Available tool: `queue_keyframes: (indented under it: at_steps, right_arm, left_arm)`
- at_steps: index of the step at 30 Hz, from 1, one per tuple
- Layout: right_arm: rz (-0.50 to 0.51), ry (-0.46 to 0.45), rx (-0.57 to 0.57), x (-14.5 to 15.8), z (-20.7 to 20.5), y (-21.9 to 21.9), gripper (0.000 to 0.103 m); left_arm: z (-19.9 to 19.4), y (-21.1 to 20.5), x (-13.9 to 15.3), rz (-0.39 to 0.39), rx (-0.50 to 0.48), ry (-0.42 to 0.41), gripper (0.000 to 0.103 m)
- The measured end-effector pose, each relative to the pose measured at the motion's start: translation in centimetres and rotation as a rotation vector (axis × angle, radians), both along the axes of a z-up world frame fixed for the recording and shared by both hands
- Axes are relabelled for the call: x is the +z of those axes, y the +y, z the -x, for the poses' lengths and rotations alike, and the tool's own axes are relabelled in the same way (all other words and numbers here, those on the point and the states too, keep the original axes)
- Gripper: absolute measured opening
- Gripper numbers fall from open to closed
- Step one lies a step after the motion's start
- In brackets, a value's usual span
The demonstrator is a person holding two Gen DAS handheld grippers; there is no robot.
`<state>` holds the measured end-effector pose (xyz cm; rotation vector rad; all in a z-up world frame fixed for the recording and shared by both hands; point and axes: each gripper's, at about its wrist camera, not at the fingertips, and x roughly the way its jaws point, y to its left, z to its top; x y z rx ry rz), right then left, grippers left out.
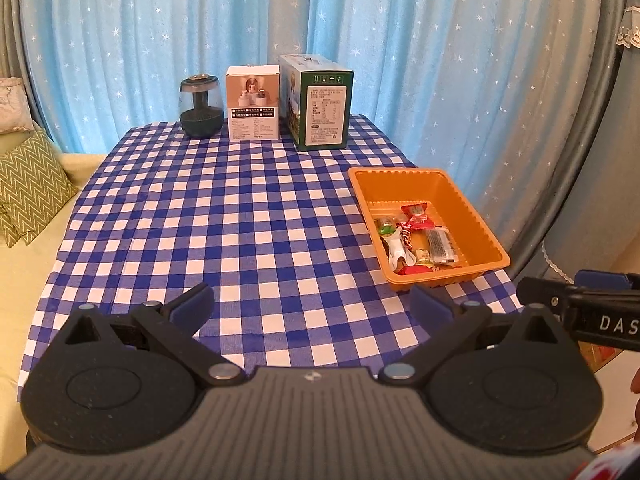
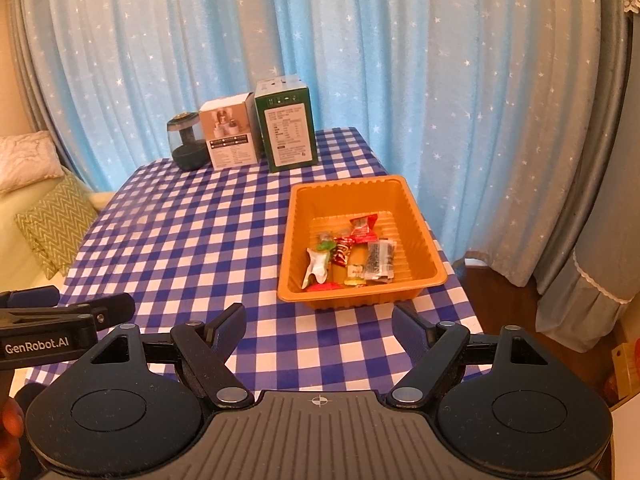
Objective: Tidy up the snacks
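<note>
Blue curtains (image 1: 360, 40) sprinkled with small white stars hang behind one table (image 1: 224, 216) spread with a blue-and-white checked cloth. Take the single orange tray (image 2: 424, 240) as the landmark: it sits toward the right side of the table, its far rim short of three things lined up along the back edge. Those three, counted outward from the tray, are one green carton (image 1: 320, 104), one white box (image 1: 253, 104) touching the carton's left side, and one dark glass-domed jar (image 1: 201, 106) just left of the white box.

All the snacks (image 2: 350, 258) lie inside the tray, heaped toward its near end; about seven wrapped pieces can be made out, among them two in red wrappers, one white, one black and one with green, though the exact count is hard to fix where they overlap.

Two grippers hover at the near edge of the table, below the tray. One, the left gripper (image 1: 312, 304), has its jaws spread wide with nothing between them. Its mate, the right gripper (image 2: 320, 326), stands just as wide and empty, directly in front of the tray's near rim. Left of the table, two green zigzag cushions (image 1: 32, 188) rest on a pale sofa
</note>
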<state>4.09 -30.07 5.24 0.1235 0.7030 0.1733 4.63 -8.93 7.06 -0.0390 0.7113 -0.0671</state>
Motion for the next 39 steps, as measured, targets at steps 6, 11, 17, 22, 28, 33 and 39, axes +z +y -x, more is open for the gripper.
queue_keyframes:
  at_steps: [6,11,17,22,28,33,39]
  right_arm:
    - [0.001,0.002,-0.002,0.04,-0.03,0.13,0.079]
    - [0.002,-0.001,-0.005,0.16,-0.05,0.05,0.079]
    - [0.002,0.001,-0.004,0.18,-0.06,0.08,0.079]
    - [0.001,0.001,-0.001,0.12,-0.12,0.06,0.079]
    - [0.004,0.003,0.001,0.09,-0.14,0.2,0.079]
    - [0.005,0.004,0.002,0.1,-0.08,0.24,0.079]
    - [0.006,0.006,0.001,0.05,-0.08,0.22,0.079]
  left_arm:
    - [-0.12,0.13,-0.37,0.011,0.0,0.01,0.103]
    - [-0.13,0.22,-0.36,0.017,-0.002,0.006,0.103]
    - [-0.12,0.1,-0.4,0.02,-0.004,0.006,0.103]
    - [-0.14,0.05,-0.45,0.016,-0.003,0.007,0.103]
    - [-0.16,0.04,-0.46,0.016,-0.003,0.007,0.103]
    - [-0.14,0.0,-0.5,0.015,-0.005,0.008,0.103]
    - [-0.09,-0.07,-0.58,0.012,-0.009,0.007,0.103]
